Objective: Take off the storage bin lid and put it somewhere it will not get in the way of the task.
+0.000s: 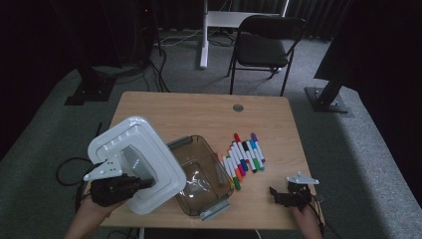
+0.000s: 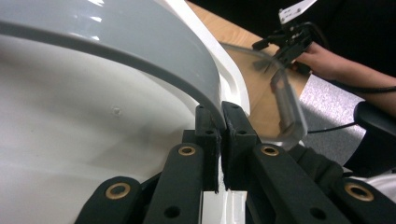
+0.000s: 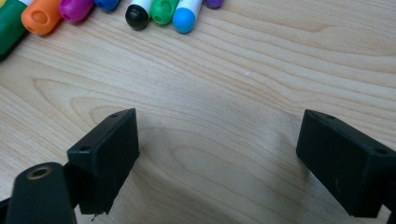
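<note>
The wooden table (image 1: pixel 199 107) carries everything, and places here are told from the clear plastic box (image 1: pixel 201 174) near its front edge. The white lid (image 1: pixel 137 162) is lifted and tilted just left of the box, its edge overlapping the box's left rim. The left gripper (image 1: pixel 142 183) clamps the lid's rim between closed jaws. A row of coloured markers (image 1: pixel 244 157) lies just right of the box. Farther right, the right gripper (image 1: pixel 276 194) rests low over bare wood, jaws spread wide with nothing between them.
</note>
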